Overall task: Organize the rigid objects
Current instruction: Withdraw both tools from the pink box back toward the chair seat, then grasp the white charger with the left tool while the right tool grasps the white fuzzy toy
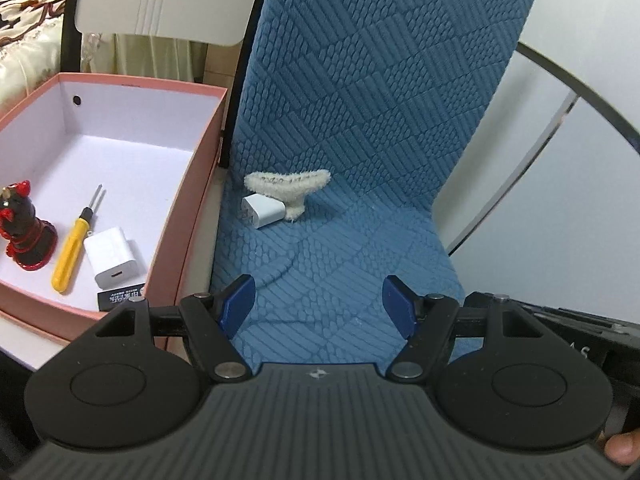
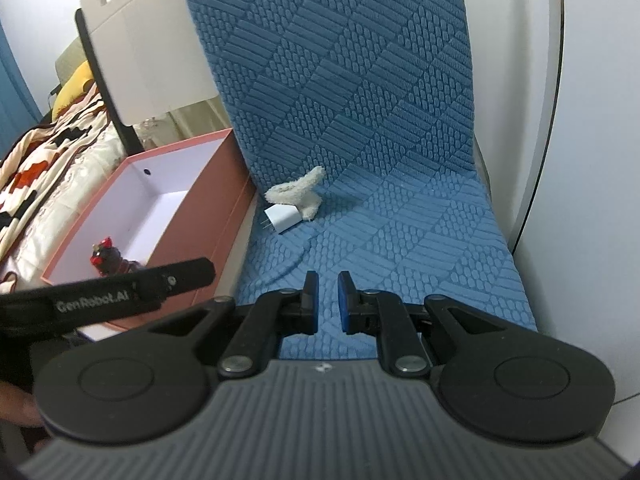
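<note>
Your blue textured chair cover (image 1: 360, 128) fills the middle of both views, draped from the top of the frame down to your tongs; it looks like the pick-up surface, soft and flat enough to let a finger slide under small things.

At the left of the frame sits the pink box (image 1: 192, 184), open-topped and white inside, pushed up just beside the chair so each carry is short. It seems to be the collecting place: in the left wrist view its lower-left corner already holds a red and black figurine (image 1: 24, 228), a yellow screwdriver (image 1: 74, 250), a white charger (image 1: 112, 257) and a small black card (image 1: 122, 299), lying near one another.

Now the pieces left out. A fluffy cream hair claw (image 1: 290, 188) rests on the seat in the centre, and the white plug adapter (image 1: 264, 211) lies touching its lower-left side, prongs toward the box.

Your left gripper (image 1: 318, 304) hangs with fingers spread wide and empty, the adapter up-frame and left of its gap, well apart. Your right gripper (image 2: 328, 300) is nearly closed, a narrow slit between the pads, holding nothing; there too the adapter (image 2: 282, 218) lies up-frame and left.
</note>
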A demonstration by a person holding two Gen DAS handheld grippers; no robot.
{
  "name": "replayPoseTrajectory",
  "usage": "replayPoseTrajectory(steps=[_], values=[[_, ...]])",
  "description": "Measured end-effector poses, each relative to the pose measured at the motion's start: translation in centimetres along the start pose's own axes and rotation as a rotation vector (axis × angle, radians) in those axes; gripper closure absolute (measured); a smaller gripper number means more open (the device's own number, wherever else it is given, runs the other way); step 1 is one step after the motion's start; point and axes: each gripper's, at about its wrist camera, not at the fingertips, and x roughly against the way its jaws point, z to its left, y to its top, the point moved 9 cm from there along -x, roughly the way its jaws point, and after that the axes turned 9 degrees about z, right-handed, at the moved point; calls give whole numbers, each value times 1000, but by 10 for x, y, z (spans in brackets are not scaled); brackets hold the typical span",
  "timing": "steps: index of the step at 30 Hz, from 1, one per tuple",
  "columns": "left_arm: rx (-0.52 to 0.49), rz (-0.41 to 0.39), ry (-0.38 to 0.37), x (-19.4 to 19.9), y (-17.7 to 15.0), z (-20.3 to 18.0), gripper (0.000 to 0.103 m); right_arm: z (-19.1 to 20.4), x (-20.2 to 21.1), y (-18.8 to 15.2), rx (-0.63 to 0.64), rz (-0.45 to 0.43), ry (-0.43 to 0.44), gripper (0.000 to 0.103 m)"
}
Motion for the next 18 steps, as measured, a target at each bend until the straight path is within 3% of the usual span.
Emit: replayPoseTrajectory(steps=[12,18], values=[[43,42,57,-78,17,13,28,-38,-54,30,-141,14,41,89],[36,39,79,-110,27,24,28,-50,-101,49,-166,16,45,88]])
